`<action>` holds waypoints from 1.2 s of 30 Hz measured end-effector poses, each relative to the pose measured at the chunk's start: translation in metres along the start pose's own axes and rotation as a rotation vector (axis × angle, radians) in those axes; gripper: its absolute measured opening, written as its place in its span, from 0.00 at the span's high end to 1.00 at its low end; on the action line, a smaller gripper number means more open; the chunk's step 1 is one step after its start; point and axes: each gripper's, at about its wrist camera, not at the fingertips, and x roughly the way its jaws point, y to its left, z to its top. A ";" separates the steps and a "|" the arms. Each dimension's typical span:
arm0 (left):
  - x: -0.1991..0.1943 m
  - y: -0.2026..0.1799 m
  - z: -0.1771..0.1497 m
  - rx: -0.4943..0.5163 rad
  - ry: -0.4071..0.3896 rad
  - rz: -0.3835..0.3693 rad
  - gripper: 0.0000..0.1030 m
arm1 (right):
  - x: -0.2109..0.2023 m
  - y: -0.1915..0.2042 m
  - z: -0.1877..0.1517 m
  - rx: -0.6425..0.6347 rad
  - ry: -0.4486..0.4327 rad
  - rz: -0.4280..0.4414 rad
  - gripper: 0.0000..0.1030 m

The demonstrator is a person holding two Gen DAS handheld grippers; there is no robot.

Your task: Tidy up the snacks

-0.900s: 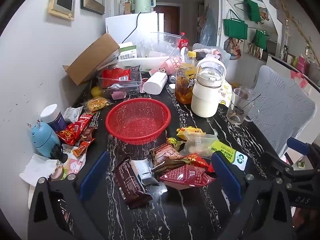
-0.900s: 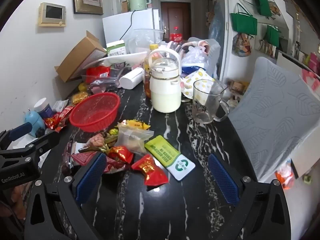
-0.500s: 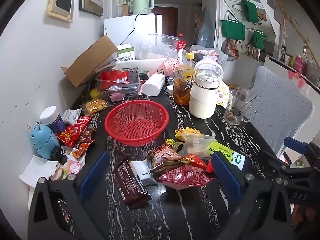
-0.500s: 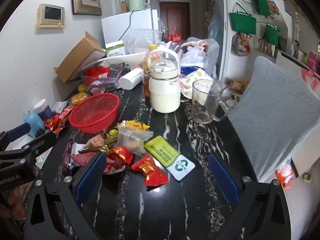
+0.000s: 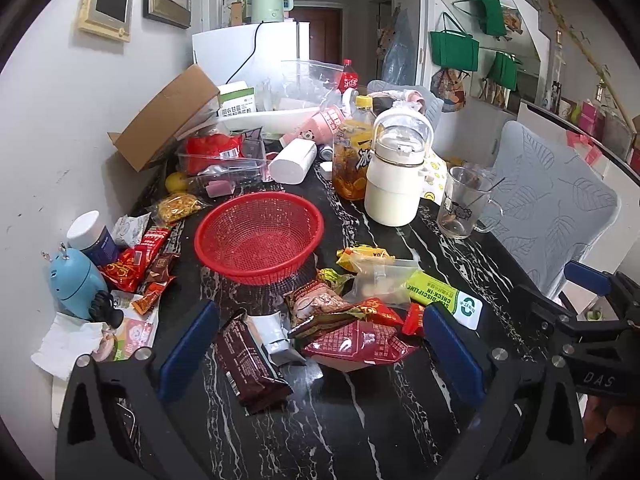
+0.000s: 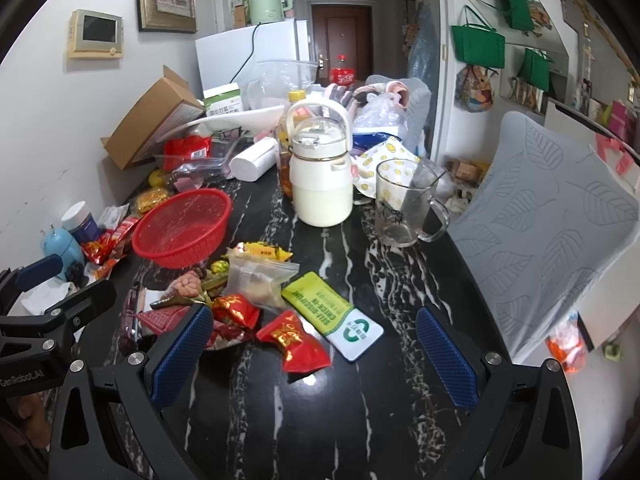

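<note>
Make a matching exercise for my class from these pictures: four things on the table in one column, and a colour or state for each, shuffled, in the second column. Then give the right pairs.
Things
1. basket
2. glass mug
3. chocolate bar wrapper
4. jug with handle

Descriptions
A. dark brown, lying flat between the left gripper's open jaws
B. red mesh, nothing in it
C. clear, with a spoon standing inside
D. white, upright, lid on

Pairs: 1-B, 2-C, 3-A, 4-D
</note>
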 end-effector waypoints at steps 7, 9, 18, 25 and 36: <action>0.000 -0.001 -0.001 0.002 0.001 -0.002 0.00 | -0.002 0.000 0.001 -0.005 0.003 -0.003 0.00; 0.000 -0.001 -0.001 0.002 0.000 -0.001 0.00 | -0.001 -0.001 0.000 -0.003 0.002 -0.002 0.00; 0.000 -0.002 -0.001 0.002 0.001 -0.001 0.00 | -0.001 0.002 0.001 -0.009 0.005 0.003 0.00; -0.001 -0.003 -0.001 0.001 0.000 -0.004 0.00 | -0.001 0.002 0.001 -0.011 0.007 0.004 0.00; -0.001 -0.002 -0.001 -0.003 0.005 -0.008 0.00 | 0.000 0.002 0.000 -0.012 0.008 0.002 0.00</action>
